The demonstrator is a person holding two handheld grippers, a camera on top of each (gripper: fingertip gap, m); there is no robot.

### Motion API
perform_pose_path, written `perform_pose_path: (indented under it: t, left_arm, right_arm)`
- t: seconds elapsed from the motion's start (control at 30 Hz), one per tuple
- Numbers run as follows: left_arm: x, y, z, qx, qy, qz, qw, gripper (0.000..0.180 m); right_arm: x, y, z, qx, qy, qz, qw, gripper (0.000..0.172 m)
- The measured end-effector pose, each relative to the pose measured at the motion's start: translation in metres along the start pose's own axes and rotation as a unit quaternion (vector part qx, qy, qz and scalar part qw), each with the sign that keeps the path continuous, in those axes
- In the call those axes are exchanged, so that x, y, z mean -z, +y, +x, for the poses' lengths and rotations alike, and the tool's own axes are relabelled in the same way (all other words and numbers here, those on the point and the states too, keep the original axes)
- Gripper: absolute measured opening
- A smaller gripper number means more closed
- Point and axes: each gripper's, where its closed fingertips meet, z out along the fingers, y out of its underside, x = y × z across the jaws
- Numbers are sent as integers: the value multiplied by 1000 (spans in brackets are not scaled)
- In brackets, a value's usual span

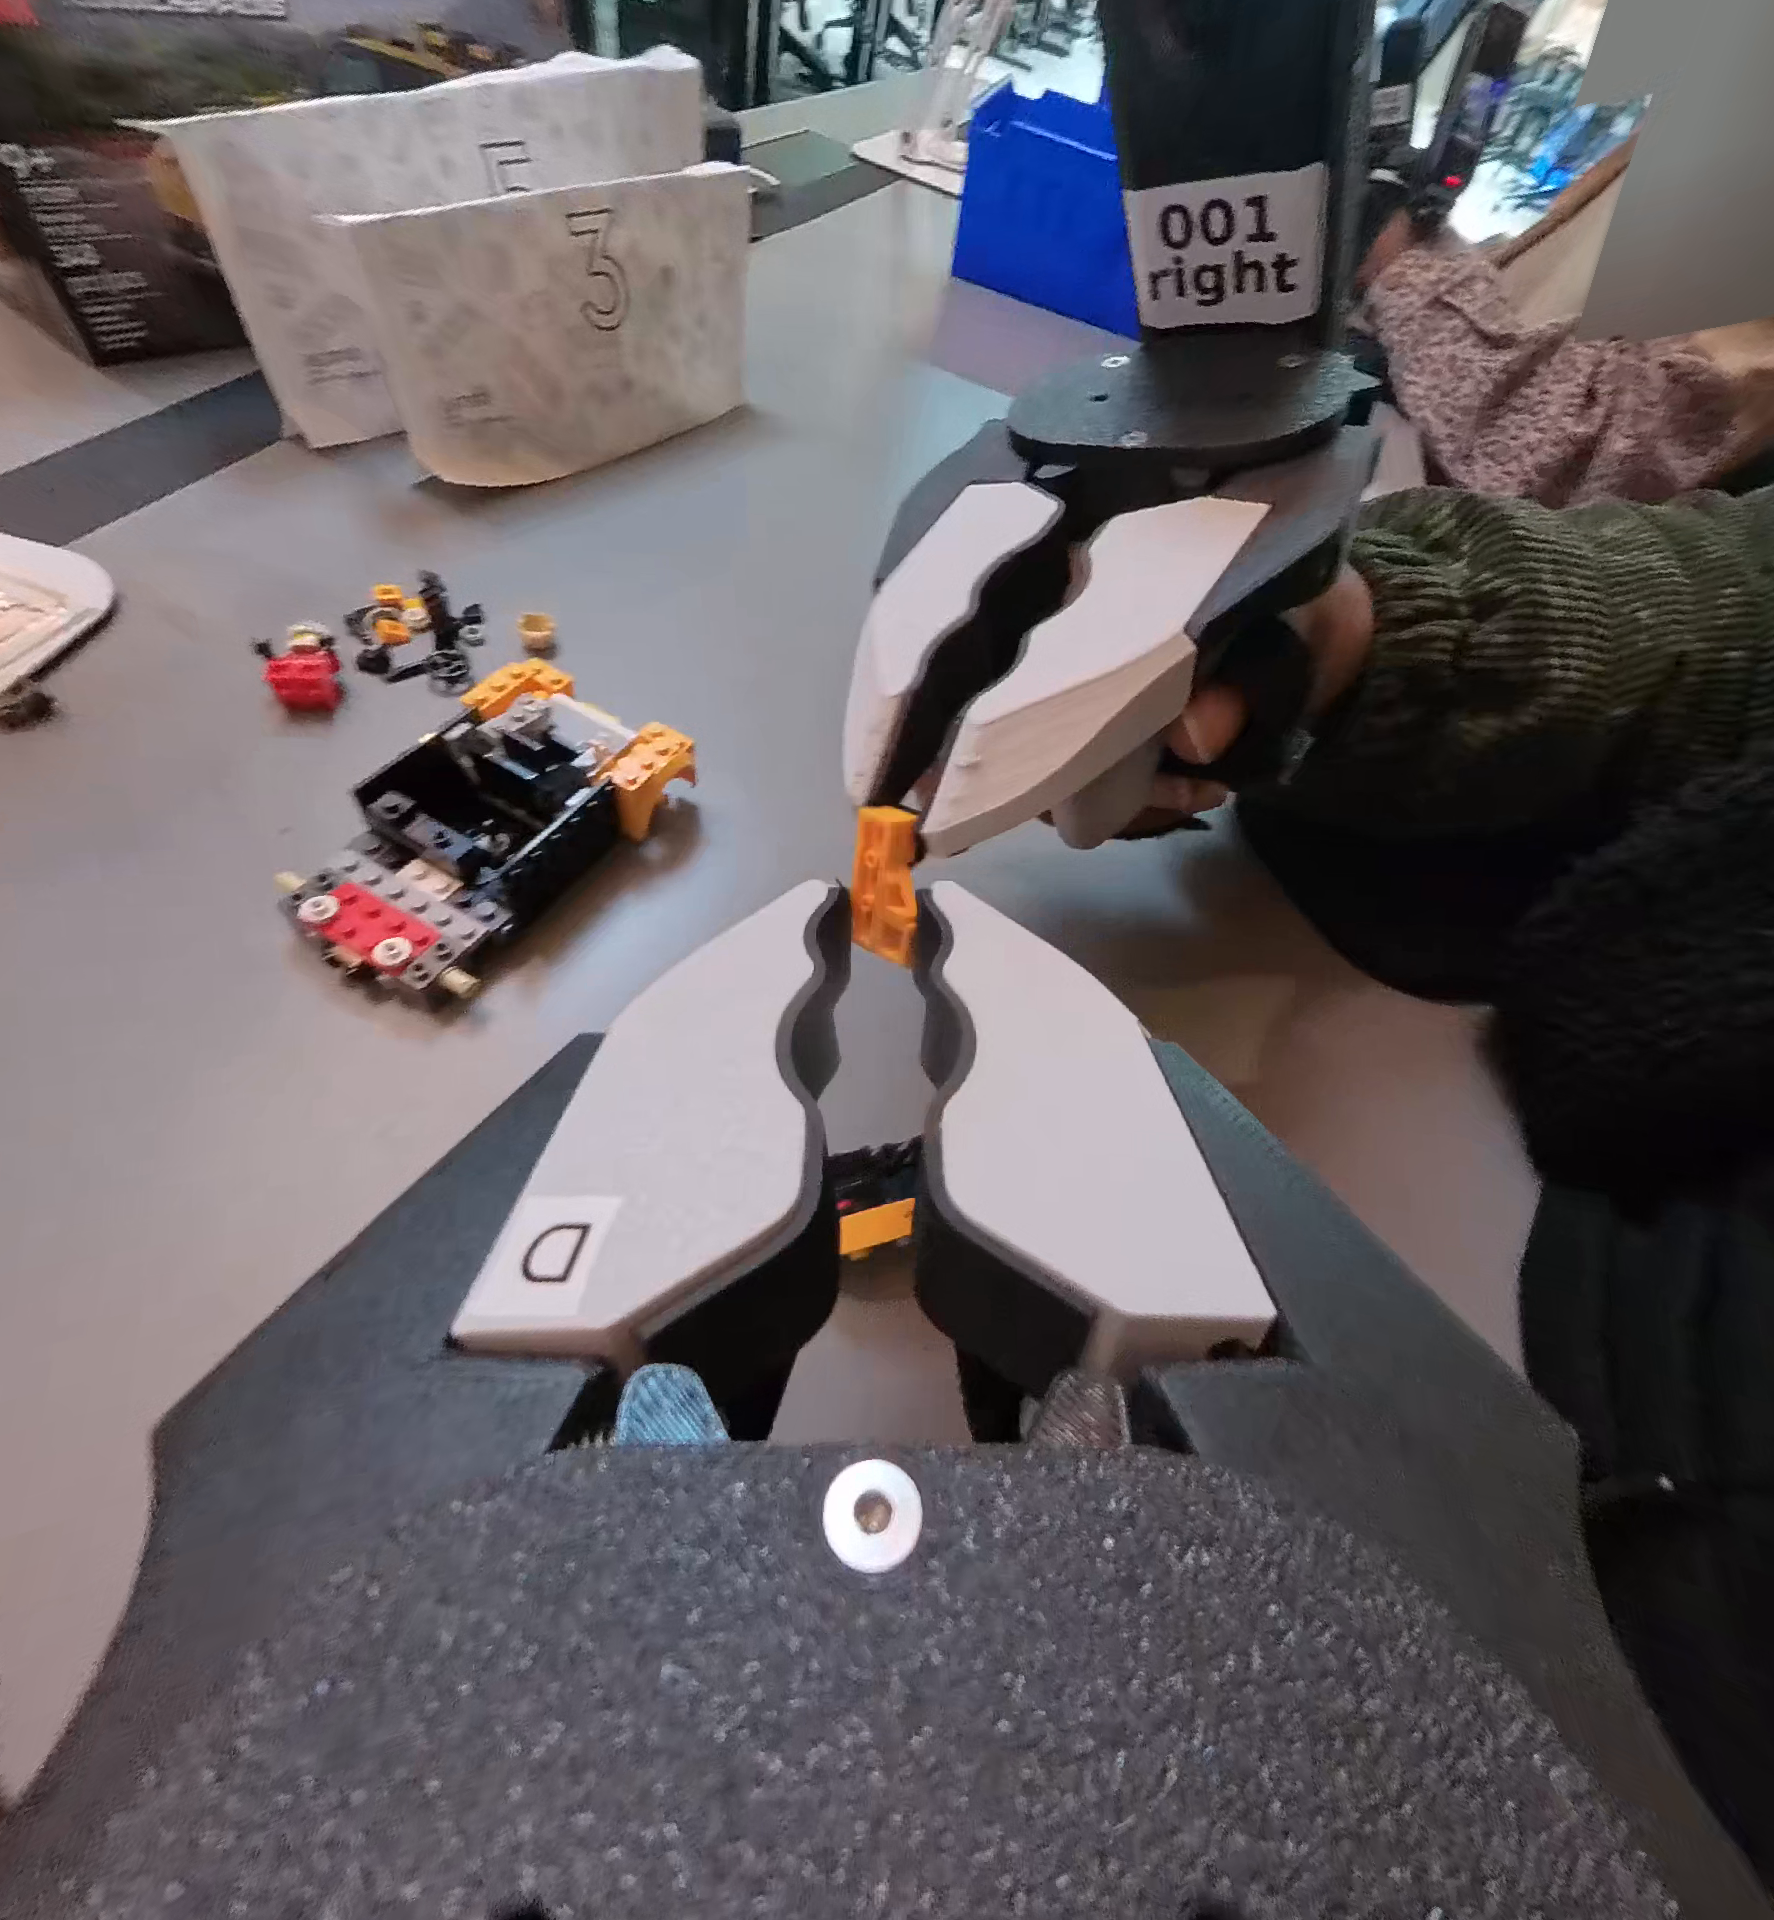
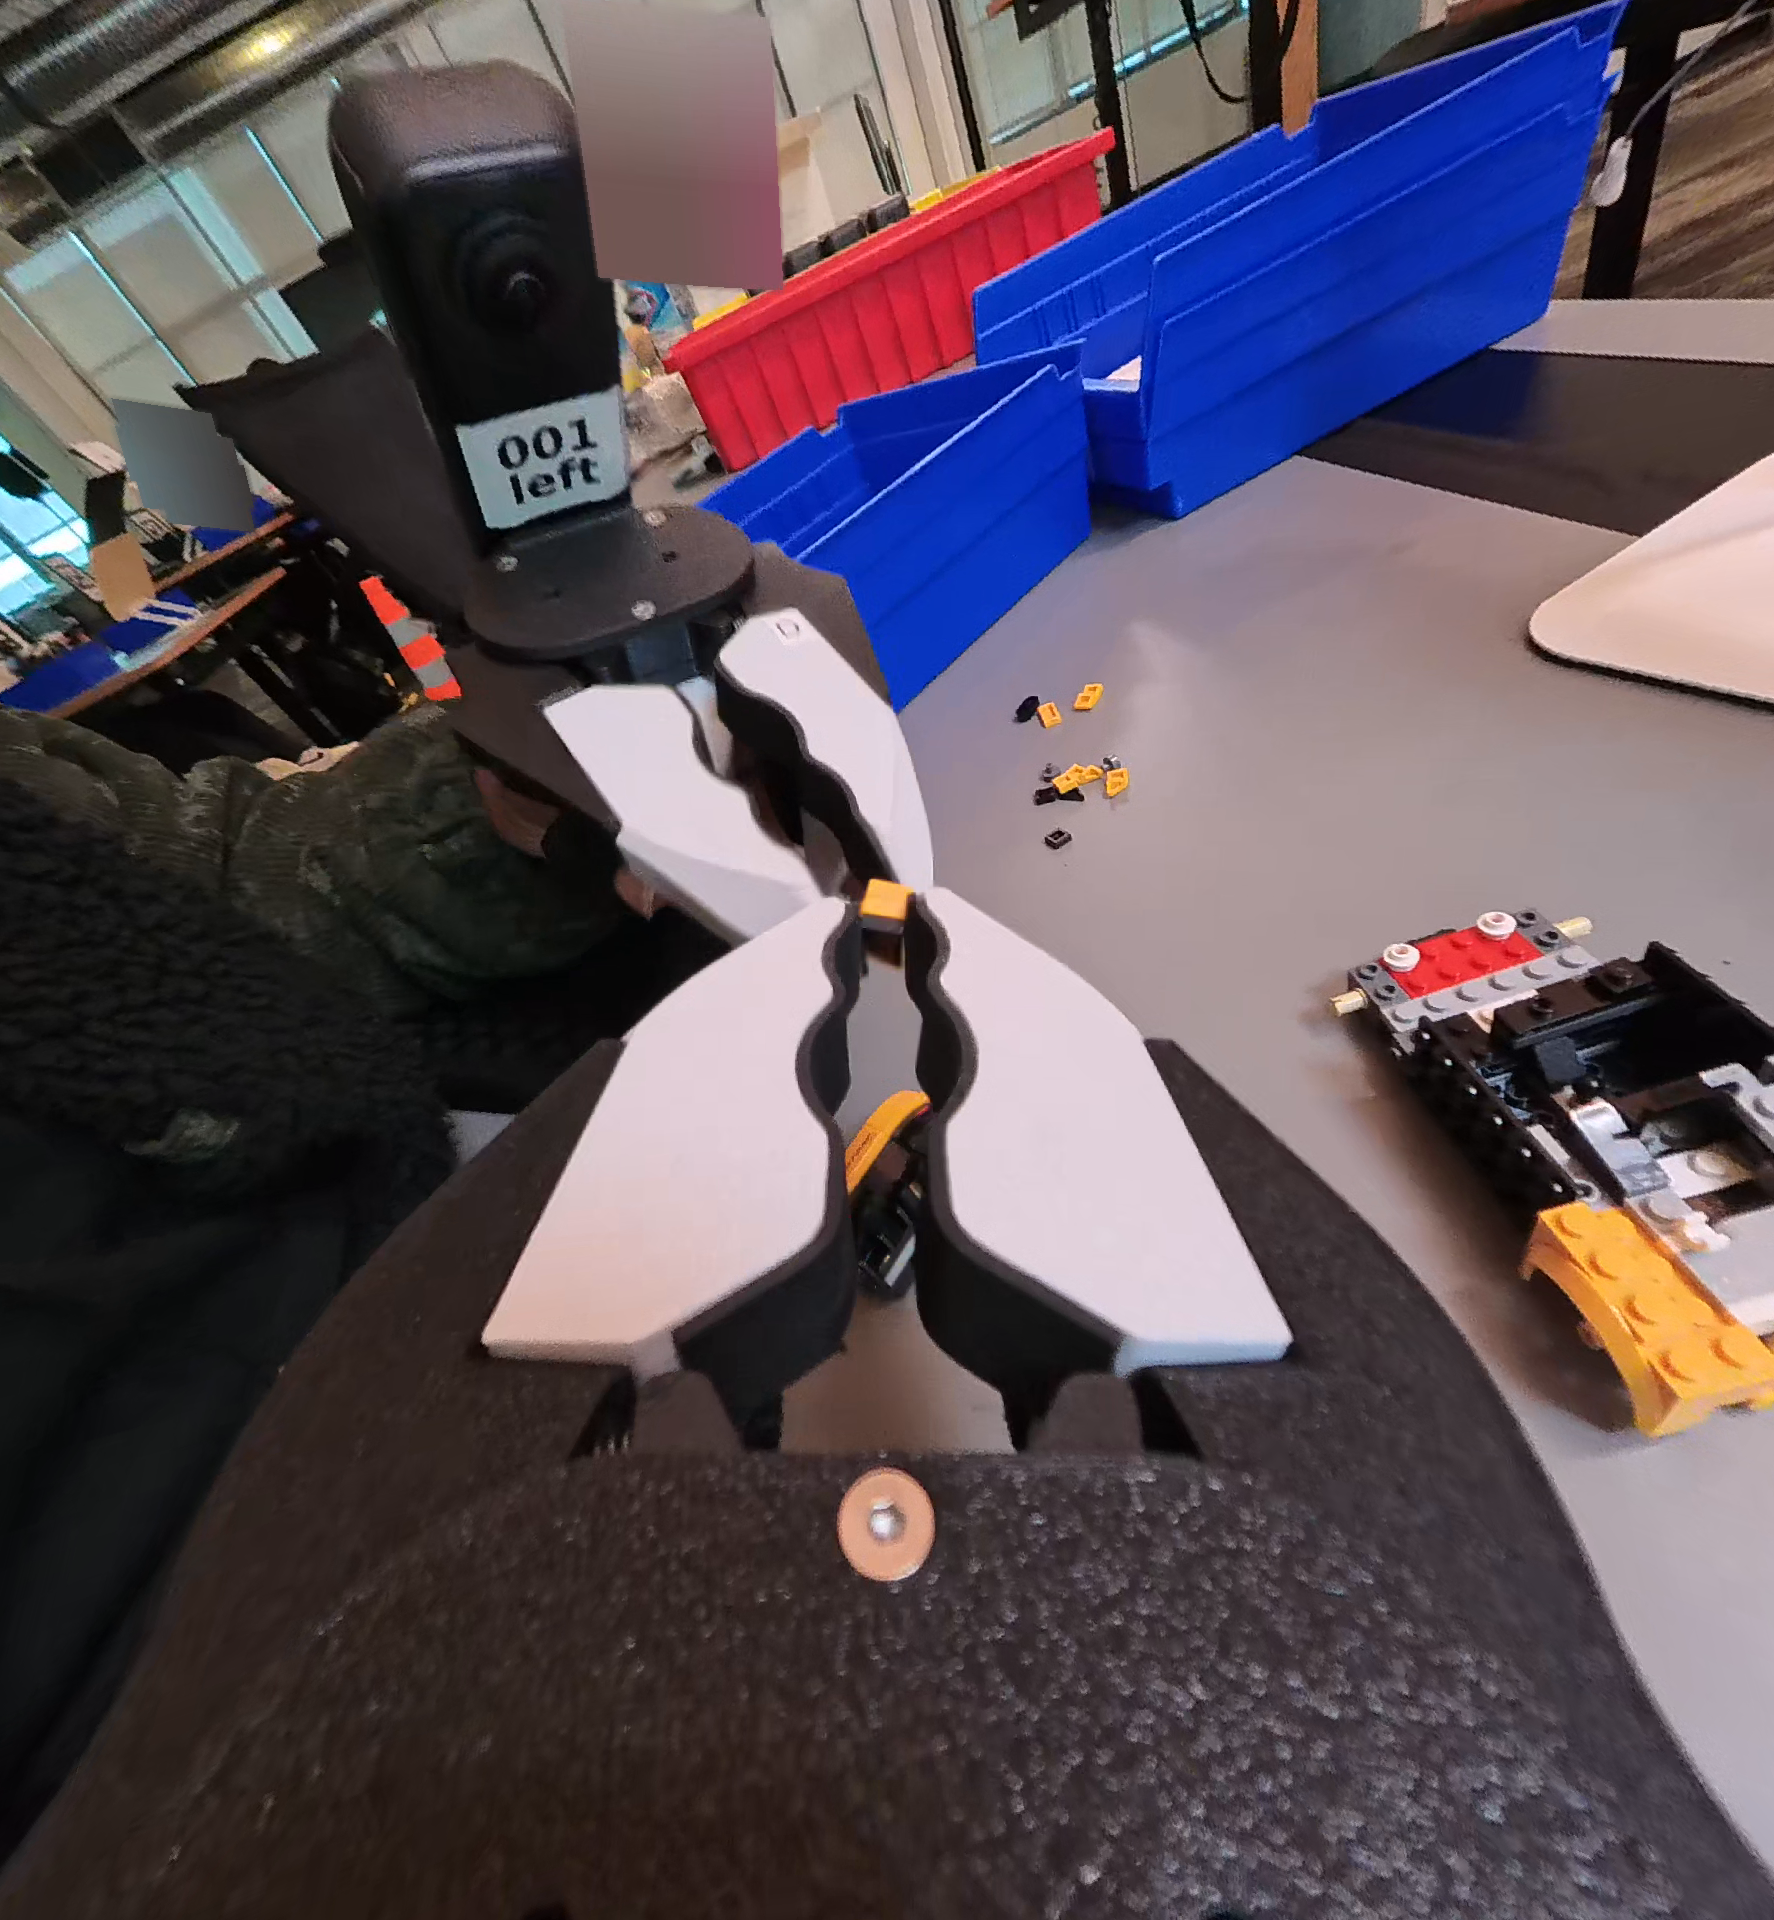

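Orange studded plate, small, flat, wedge-shaped plastic, held upright in the air above the grey matte worktop. Right tongs nearly closed, pinching its upper end; left tongs narrowed to a slim gap, tips closed on its lower end, both contoured black pads touching. Tongs: pale smooth shells, wavy dark inner lining. Part-built brick vehicle chassis, black, grey, red, orange, lies well apart to the left. Loose small pieces beyond it. Blue ribbed plastic bins behind.
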Motion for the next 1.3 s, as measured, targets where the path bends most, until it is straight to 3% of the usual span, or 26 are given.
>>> perform_pose_path:
  t: [0.13,0.2,0.37,0.4,0.63,0.8,1.0,1.07,1.13,1.3]
  left_arm:
    - [10,9,-23,12,-45,-21,999,6]
    - [12,8,-24,18,-42,-14,999,6]
    - [9,3,-16,0,-41,-5,999,6]
    - [7,2,-14,-7,-46,-5,999,6]
    - [3,-3,-15,-92,-131,-5,987,6]
    - [3,-5,-21,-185,-207,-29,960,6]
    - [0,4,-31,-119,-193,-36,973,6]
    - [19,0,-60,-108,-254,-30,961,6]
    - [26,0,-62,-45,-211,-13,976,6]
    - [15,17,-51,0,-140,-37,990,6]
  right_arm:
    - [3,0,-4,17,-9,-4,1000,0]
    - [2,2,-3,49,8,-15,999,0]
    - [-2,6,5,35,32,-21,999,0]
    - [-4,5,4,22,29,-18,999,15]
    - [-8,2,10,-52,34,8,998,8]
    - [-8,0,14,-90,50,36,994,7]
    - [-11,11,21,-43,79,11,996,7]
    - [-16,25,10,-32,59,-21,998,7]
    - [-19,33,6,1,66,-42,997,7]
    - [-14,28,17,22,74,-51,996,7]
